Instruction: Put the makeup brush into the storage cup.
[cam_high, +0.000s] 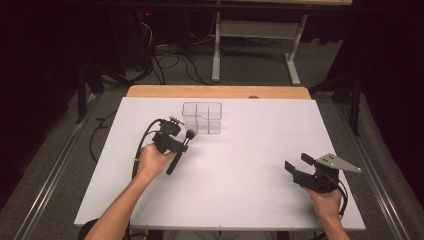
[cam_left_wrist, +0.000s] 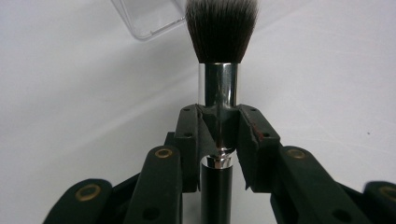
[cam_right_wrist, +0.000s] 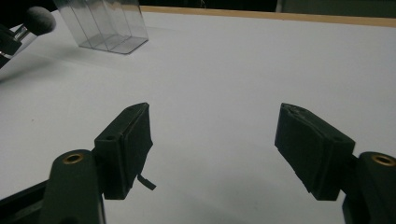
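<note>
Wide bare white table (cam_high: 240, 170) btwn both tongs, edges well off. Left gripper (cam_left_wrist: 218, 133) clamped on makeup brush (cam_left_wrist: 219, 79) at metal ferrule, bristles fwd past jaw tips, handle trailing back btwn jaws. Clear divided box (cam_high: 202, 117) just ahead of brush tip, not touching. Right gripper (cam_right_wrist: 215, 140) wide open, holding nothing, well apart from brush.
</note>
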